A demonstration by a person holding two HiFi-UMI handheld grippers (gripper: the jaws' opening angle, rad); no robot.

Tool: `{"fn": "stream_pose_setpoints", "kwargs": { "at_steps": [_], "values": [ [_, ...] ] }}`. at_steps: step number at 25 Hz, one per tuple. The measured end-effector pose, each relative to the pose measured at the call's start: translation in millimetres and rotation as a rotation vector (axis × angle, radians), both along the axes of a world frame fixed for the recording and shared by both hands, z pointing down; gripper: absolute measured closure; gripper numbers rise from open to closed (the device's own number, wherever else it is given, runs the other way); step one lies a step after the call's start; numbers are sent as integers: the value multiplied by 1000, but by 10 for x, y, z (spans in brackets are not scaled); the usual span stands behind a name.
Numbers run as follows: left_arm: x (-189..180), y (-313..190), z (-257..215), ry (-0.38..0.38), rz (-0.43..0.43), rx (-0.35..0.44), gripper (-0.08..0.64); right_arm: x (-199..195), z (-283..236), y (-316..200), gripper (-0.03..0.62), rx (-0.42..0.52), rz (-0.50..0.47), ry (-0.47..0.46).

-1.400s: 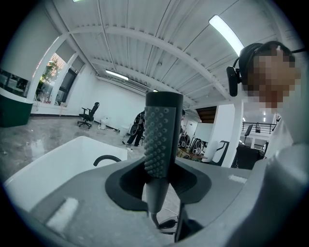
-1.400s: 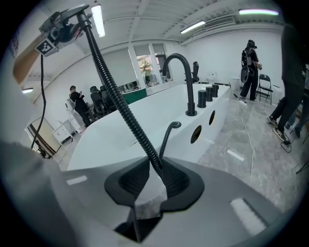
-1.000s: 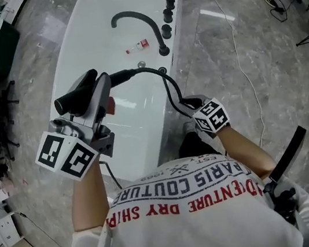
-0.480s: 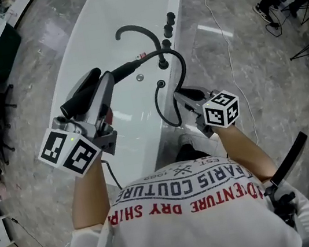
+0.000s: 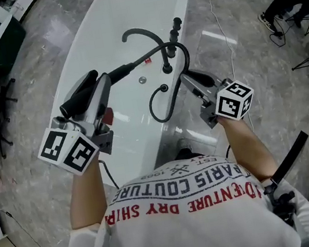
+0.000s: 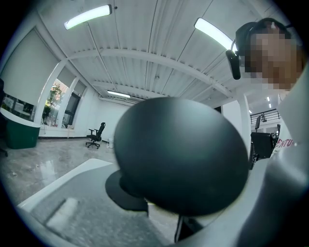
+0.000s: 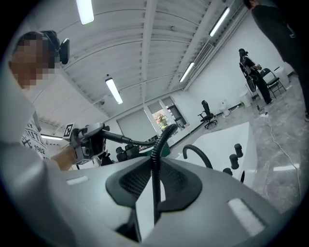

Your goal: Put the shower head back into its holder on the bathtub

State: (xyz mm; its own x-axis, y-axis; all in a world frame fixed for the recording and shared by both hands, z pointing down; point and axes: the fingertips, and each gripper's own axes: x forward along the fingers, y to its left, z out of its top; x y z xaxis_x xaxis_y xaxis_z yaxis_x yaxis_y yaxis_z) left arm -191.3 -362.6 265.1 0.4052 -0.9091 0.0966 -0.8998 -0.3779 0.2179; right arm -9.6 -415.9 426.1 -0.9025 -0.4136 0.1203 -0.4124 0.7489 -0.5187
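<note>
In the head view my left gripper (image 5: pixel 94 90) is shut on the black shower head (image 5: pixel 78 96) and holds it above the white bathtub (image 5: pixel 97 24). The left gripper view is filled by the shower head's round black body (image 6: pixel 181 154) between the jaws. Its black corrugated hose (image 5: pixel 180 57) arcs right, loops down and ends at a round fitting (image 5: pixel 164 88) on the tub rim. My right gripper (image 5: pixel 187 78) is shut on that hose beside the rim. In the right gripper view the hose (image 7: pixel 155 159) stands clamped between the two pads.
A black curved faucet spout (image 5: pixel 141 34) and three black knobs (image 5: pixel 173 29) stand on the tub's right rim. A small red and white bottle (image 5: pixel 147 60) lies in the tub. A white cable (image 5: pixel 224 14) runs over the grey floor; a person's feet (image 5: pixel 275 18) stand at the right.
My right gripper has risen from beside the tub's near rim, taking the hose with it, so the hose now hangs in a tall loop. The left gripper has barely shifted.
</note>
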Motion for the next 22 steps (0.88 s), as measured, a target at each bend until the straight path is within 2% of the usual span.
{"fn": "stream_pose_setpoints", "kwargs": {
  "at_steps": [8, 12, 15, 22],
  "values": [
    [-54, -46, -9, -22, -26, 1, 436, 17, -370, -330, 533, 90, -9, -57],
    [-64, -87, -22, -23, -34, -1, 436, -42, -572, -409, 532, 187, -52, 9],
    [-52, -131, -3, -23, -37, 0, 436, -110, -796, -448, 532, 246, -87, 14],
    [-8, -317, -44, -45, -62, 20, 436, -186, -1076, -662, 532, 263, -99, -63]
  ]
}}
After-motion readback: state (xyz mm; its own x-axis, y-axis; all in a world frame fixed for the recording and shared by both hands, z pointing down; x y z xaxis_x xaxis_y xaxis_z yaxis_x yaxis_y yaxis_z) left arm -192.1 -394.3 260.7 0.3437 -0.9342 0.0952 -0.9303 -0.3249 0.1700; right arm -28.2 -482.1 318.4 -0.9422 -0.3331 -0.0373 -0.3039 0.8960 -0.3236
